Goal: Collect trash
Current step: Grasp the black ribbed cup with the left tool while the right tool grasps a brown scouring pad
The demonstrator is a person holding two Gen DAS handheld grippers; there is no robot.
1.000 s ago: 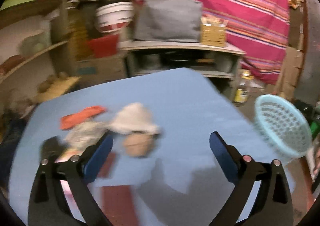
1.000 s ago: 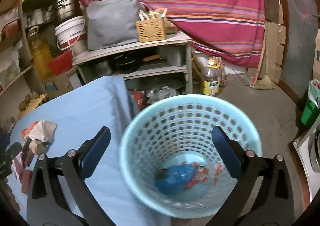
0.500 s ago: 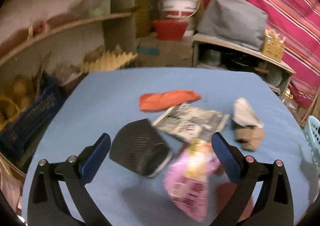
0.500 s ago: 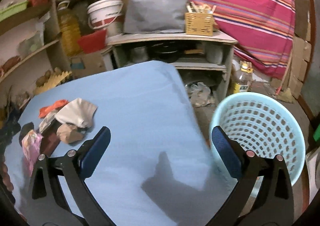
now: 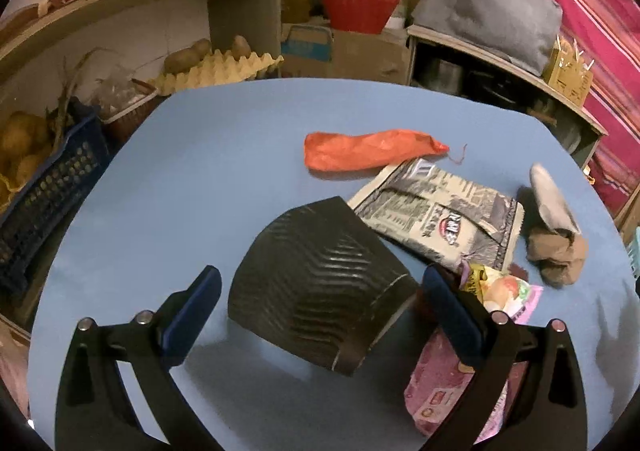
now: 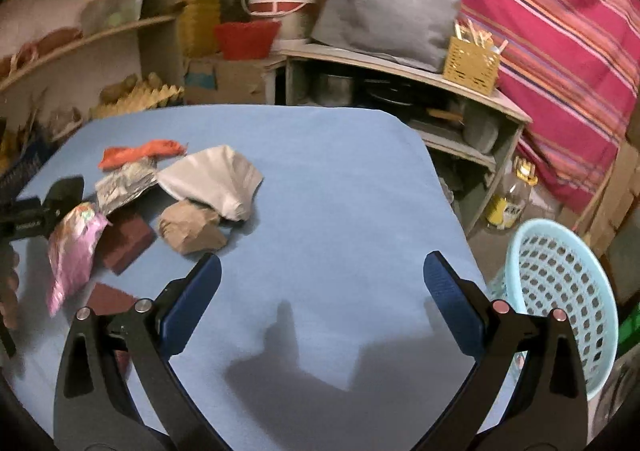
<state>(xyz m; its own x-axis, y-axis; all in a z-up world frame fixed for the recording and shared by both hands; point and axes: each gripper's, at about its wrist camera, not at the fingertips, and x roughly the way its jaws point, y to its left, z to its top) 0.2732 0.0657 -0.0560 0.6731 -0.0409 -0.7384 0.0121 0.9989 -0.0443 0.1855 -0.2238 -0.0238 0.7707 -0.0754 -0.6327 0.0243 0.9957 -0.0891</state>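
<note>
A: How is the left gripper (image 5: 320, 293) seen?

B: Its jaws are spread wide and nothing is clamped; a black ribbed paper cup (image 5: 320, 287), lying on its side on the blue table (image 5: 200, 171), is framed between the two fingers, though contact with either pad cannot be made out

A: And the rest of the trash?

B: It is gathered by the cup; an orange wrapper (image 5: 372, 149) is laid furthest back, a printed silver packet (image 5: 440, 219) just behind the cup, a pink snack bag (image 5: 500, 299) partly hidden by the right-hand finger, and a crumpled brown paper (image 5: 558, 251) with a white wad (image 5: 552, 197) against it

A: And the right gripper (image 6: 320, 299)?

B: It is likewise held wide open and empty over a bare stretch of cloth; the pale blue basket (image 6: 560, 291) is seen off the table's edge to its right, well apart from the litter
</note>
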